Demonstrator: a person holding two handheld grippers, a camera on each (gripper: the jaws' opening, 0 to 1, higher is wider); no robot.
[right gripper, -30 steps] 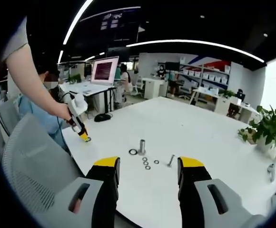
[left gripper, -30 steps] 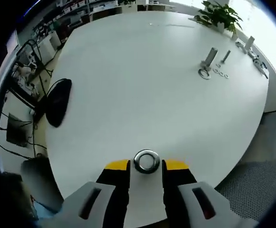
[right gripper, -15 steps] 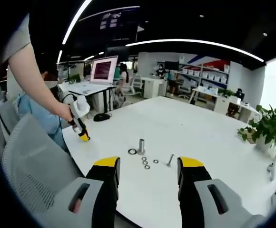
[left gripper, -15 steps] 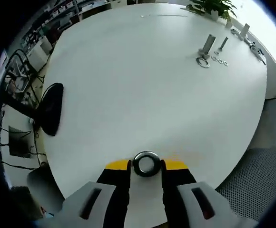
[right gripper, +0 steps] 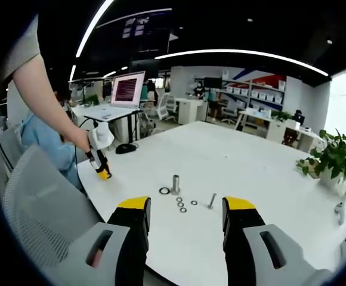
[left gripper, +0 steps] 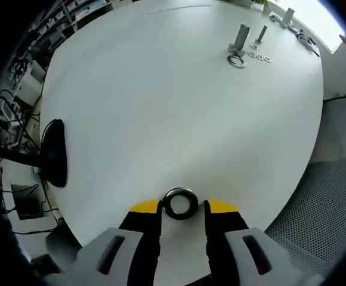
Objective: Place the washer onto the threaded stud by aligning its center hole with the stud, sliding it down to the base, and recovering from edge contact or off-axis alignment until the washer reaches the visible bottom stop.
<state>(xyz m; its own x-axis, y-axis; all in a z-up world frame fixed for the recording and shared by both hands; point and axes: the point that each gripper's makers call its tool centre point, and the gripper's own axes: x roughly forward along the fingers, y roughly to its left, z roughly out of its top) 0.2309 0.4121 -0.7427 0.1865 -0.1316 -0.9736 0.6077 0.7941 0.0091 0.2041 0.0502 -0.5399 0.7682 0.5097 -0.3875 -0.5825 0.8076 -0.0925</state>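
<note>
A large steel washer point(left gripper: 181, 203) sits between the yellow-tipped jaws of my left gripper point(left gripper: 182, 207), which is shut on it near the table's near edge. Far across the white table point(left gripper: 161, 107) stands the threaded stud point(left gripper: 241, 37), upright, with a ring point(left gripper: 237, 59) at its foot, small washers point(left gripper: 258, 56) and a bolt point(left gripper: 260, 34) beside it. In the right gripper view the stud point(right gripper: 175, 183) stands ahead of my open right gripper point(right gripper: 185, 214), which holds nothing. The left gripper point(right gripper: 103, 173) shows at the table's left edge, held by a person's hand.
A black mouse point(left gripper: 52, 152) lies near the table's left edge. A laptop point(right gripper: 127, 89) stands on a desk behind it. A potted plant point(right gripper: 334, 158) sits at the far right. A grey mesh chair point(right gripper: 36, 208) is close on the left.
The left gripper view has tilted, so the stud group now sits higher and further left in it; the washer stayed between the jaws. The right gripper view is nearly unchanged.
</note>
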